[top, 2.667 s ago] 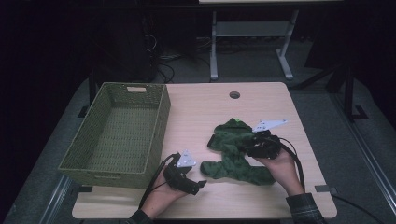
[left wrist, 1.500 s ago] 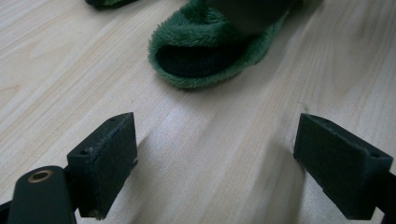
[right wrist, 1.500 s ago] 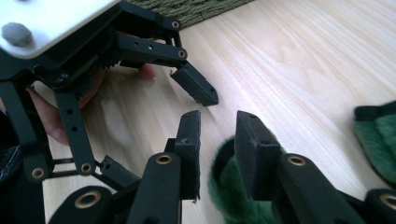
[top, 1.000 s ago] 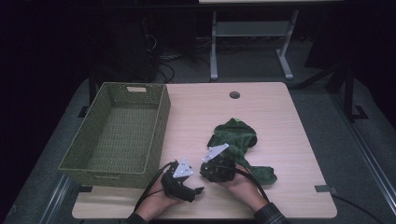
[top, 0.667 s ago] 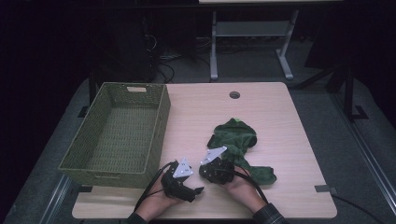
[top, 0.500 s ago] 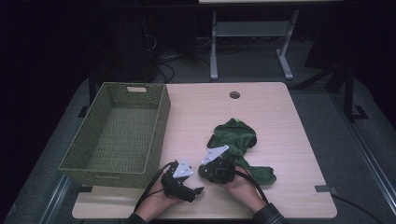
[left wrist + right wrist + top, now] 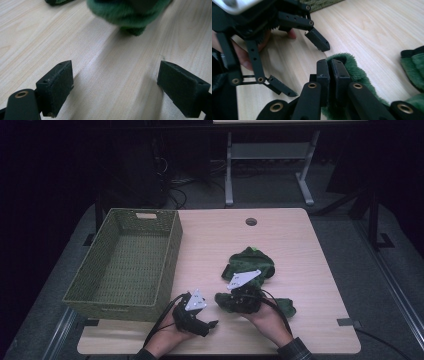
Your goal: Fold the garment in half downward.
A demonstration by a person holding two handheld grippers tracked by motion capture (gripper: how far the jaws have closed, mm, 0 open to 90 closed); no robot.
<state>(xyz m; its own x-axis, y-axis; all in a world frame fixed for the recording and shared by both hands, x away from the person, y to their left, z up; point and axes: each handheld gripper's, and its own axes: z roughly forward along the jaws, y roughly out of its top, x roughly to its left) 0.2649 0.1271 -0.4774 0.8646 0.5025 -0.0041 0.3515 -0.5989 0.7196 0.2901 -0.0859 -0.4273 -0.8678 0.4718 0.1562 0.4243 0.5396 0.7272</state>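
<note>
My right gripper (image 7: 331, 68) pinches the green cloth (image 7: 248, 264) near the desk's front edge; my left gripper (image 7: 120, 87), jaws spread, faces its hanging end.

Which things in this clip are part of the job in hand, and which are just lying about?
In the job:
- green fleece garment, one edge pinched
- right gripper, shut on that edge
- left gripper, jaws open beside it

Lying about:
- woven basket, empty
- wooden table
- desk frame behind the table
</note>
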